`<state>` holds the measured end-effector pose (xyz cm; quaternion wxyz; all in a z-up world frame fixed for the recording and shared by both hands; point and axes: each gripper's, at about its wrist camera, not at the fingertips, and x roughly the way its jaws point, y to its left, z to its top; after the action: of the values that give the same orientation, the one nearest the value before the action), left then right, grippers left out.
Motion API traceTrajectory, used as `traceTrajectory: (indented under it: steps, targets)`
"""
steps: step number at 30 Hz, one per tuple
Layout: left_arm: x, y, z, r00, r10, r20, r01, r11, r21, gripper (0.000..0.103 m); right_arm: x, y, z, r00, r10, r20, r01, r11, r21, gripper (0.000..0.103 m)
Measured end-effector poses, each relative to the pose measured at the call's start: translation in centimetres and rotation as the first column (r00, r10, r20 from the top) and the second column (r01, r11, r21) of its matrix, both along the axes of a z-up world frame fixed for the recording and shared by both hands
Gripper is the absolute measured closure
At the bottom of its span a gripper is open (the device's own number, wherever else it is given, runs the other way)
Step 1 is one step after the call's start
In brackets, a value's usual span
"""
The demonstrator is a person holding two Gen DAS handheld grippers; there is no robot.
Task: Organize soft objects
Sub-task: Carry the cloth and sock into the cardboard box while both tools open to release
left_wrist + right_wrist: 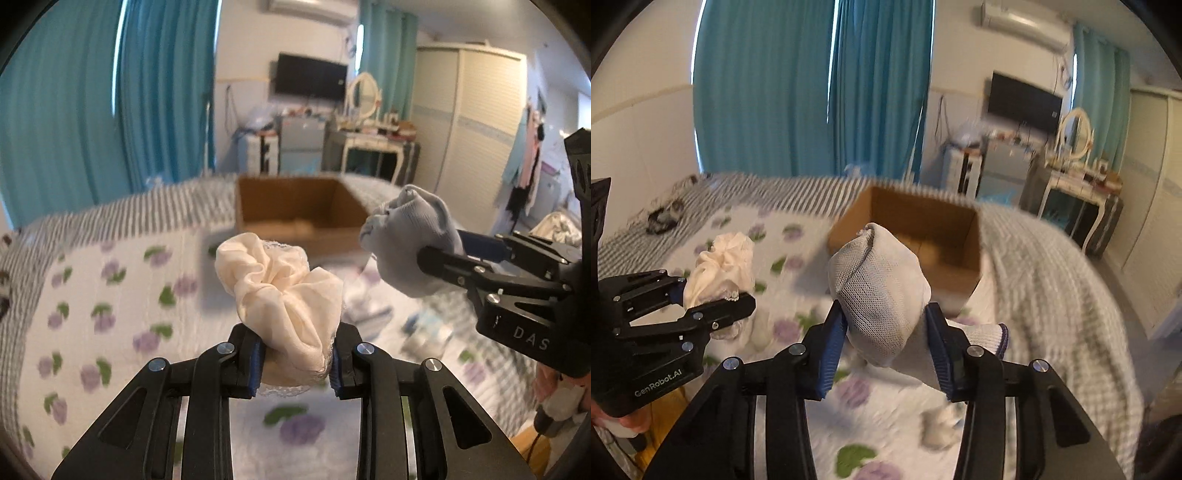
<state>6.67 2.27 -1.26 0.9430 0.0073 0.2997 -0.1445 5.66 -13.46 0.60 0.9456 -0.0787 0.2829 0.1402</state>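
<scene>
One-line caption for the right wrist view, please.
Right gripper holds a rolled grey sock above the bed, cardboard box ahead.

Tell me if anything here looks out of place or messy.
A few white soft items lie loose on the floral bedspread, outside the cardboard box. A dark tangled item sits near the bed's far edge.

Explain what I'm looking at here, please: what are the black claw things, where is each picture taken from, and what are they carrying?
No robot here: a person holds a hand-held gripper in each hand, with a fisheye camera looking along its fingers. The left camera shows the left gripper shut on a cream fabric bundle; the right gripper enters from the side. The right camera shows that gripper shut on a rolled grey sock. Below lies a bed with a floral quilt, with an open cardboard box on it ahead and more small pale items, too blurred to name.
</scene>
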Motion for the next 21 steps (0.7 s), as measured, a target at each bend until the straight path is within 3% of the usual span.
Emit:
traceTrajectory:
  steps: [6, 9, 14, 19, 21]
  targets:
    - [5.1, -2.1, 4.5, 0.995, -0.031, 0.093, 0.034, 0.999, -0.022, 0.076, 4.4, -1.5, 4.8, 0.997, -0.010, 0.082, 0.010, 1.000, 0.008, 0.060]
    - [9.0, -3.0, 5.2, 0.991, -0.044, 0.124, 0.045, 0.999, -0.010, 0.076, 8.0, -1.7, 5.6, 0.996, -0.013, 0.091, 0.013, 1.000, 0.003, 0.060]
    - [16.0, -4.0, 3.7, 0.995, -0.050, 0.091, 0.050, 0.999, -0.002, 0.076, 15.0, -1.9, 4.8, 0.998, -0.029, 0.054, 0.028, 0.999, 0.030, 0.060]
    - [20.3, -5.5, 0.8, 0.994, -0.054, 0.100, 0.047, 0.996, 0.077, 0.072, 20.9, -1.9, 1.9, 1.000, -0.023, -0.006, 0.023, 0.998, 0.053, 0.060]
    - [21.7, -5.5, -0.4, 0.996, -0.041, 0.075, 0.036, 0.997, 0.072, 0.057, 22.5, -2.0, 0.8, 0.999, -0.022, -0.025, 0.023, 0.998, 0.063, 0.060]
